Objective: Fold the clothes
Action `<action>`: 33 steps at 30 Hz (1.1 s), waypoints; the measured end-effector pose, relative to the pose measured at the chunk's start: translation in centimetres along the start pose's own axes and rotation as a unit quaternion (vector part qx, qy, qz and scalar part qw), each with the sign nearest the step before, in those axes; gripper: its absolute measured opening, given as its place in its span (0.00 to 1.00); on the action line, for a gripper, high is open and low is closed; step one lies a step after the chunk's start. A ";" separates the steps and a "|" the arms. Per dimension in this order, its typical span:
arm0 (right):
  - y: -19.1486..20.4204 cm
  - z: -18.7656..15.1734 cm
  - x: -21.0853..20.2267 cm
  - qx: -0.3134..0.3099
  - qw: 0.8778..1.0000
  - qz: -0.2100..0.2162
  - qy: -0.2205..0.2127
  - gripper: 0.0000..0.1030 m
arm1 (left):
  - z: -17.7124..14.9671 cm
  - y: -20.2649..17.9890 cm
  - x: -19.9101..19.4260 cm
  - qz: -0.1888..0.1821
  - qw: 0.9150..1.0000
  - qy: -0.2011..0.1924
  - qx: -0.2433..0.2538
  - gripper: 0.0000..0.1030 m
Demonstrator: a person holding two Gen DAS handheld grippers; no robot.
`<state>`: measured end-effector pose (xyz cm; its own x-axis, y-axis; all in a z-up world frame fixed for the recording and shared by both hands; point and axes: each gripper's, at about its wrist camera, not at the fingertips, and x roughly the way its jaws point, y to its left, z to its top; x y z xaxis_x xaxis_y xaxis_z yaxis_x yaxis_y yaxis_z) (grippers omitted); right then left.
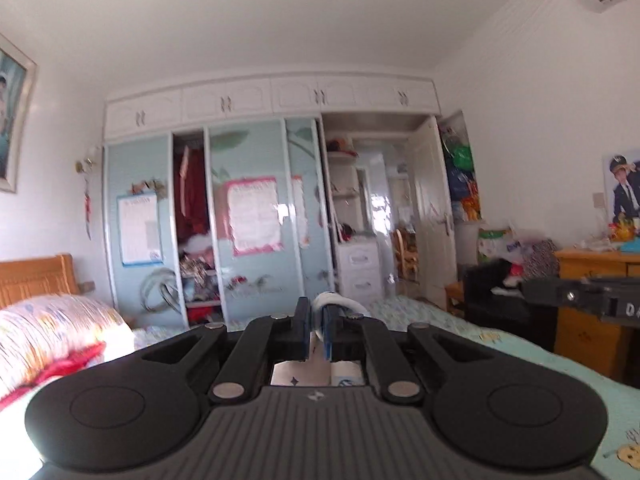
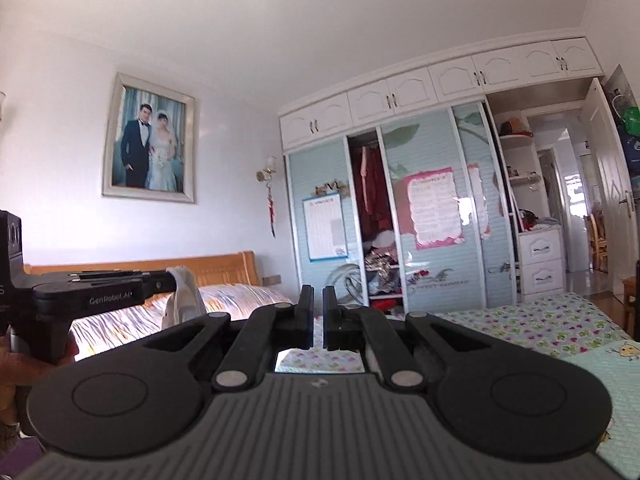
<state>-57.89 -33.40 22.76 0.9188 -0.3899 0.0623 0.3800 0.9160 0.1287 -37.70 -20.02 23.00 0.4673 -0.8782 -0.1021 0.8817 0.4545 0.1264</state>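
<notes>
Claws level above bed (image 2: 560, 320): left claw (image 1: 319, 312) clamps white garment (image 1: 340, 305); right claw (image 2: 318, 312) together.

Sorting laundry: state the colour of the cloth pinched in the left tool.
White cloth, clearest in the right wrist view.

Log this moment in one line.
task: fold clothes | left gripper: shut on cloth | right gripper: shut, hold unclear | both above bed

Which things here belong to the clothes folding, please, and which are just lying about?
Job: white cloth, clamped in left gripper; right gripper, shut.
Lying about: quilt, wardrobe, framed photo, desk.
</notes>
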 end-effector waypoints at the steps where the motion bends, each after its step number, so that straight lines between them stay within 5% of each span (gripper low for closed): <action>1: -0.3 -1.0 0.2 -0.008 1.000 -0.016 0.017 0.03 | -1.5 -0.3 1.1 -0.015 1.000 0.027 -0.006 0.05; 5: -1.4 -6.1 0.1 -0.018 0.992 -0.058 0.115 0.11 | -9.5 -0.9 5.4 -0.070 0.981 0.178 -0.017 0.09; 6: -1.6 -7.8 -0.3 -0.011 0.988 -0.060 0.141 0.17 | -11.5 -1.0 6.3 -0.076 0.973 0.219 -0.012 0.12; 8: -2.0 -11.3 -0.8 0.008 0.978 -0.066 0.197 0.44 | -15.0 -1.2 6.6 -0.088 0.956 0.278 -0.007 0.20; 9: -2.2 -13.1 -1.0 0.017 0.972 -0.067 0.226 0.47 | -16.7 -1.3 6.7 -0.094 0.947 0.306 -0.004 0.22; 12: -2.3 -17.5 -1.0 0.044 0.955 -0.060 0.288 0.50 | -19.3 0.6 5.0 -0.079 0.942 0.325 -0.038 0.35; 17: 1.2 -23.3 -0.7 0.045 0.935 -0.020 0.351 0.56 | -20.6 4.4 2.1 -0.020 0.946 0.309 -0.099 0.53; 24: 5.3 -26.6 2.7 0.064 0.917 0.032 0.393 0.66 | -22.4 6.9 -0.5 0.008 0.932 0.332 -0.145 0.56; 28: 6.1 -28.4 5.0 0.068 0.908 0.026 0.412 0.61 | -23.6 7.6 -0.9 0.009 0.925 0.346 -0.156 0.56; 30: 5.8 -28.2 5.3 0.066 0.911 0.015 0.406 0.34 | -24.1 7.9 -0.4 0.011 0.925 0.347 -0.157 0.57; 31: 5.6 -27.9 5.4 0.066 0.914 0.008 0.401 0.08 | -24.1 8.0 -0.4 0.012 0.925 0.345 -0.157 0.57; 33: 4.6 -26.9 5.3 0.055 0.922 -0.018 0.382 0.07 | -24.3 8.3 -0.3 0.012 0.925 0.343 -0.162 0.58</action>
<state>-48.37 -28.69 -2.93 0.7290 -0.2014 -0.6542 0.4379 0.8718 0.2196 -28.95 -12.31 0.12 0.3204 -0.6165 -0.7193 0.7915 0.5914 -0.1543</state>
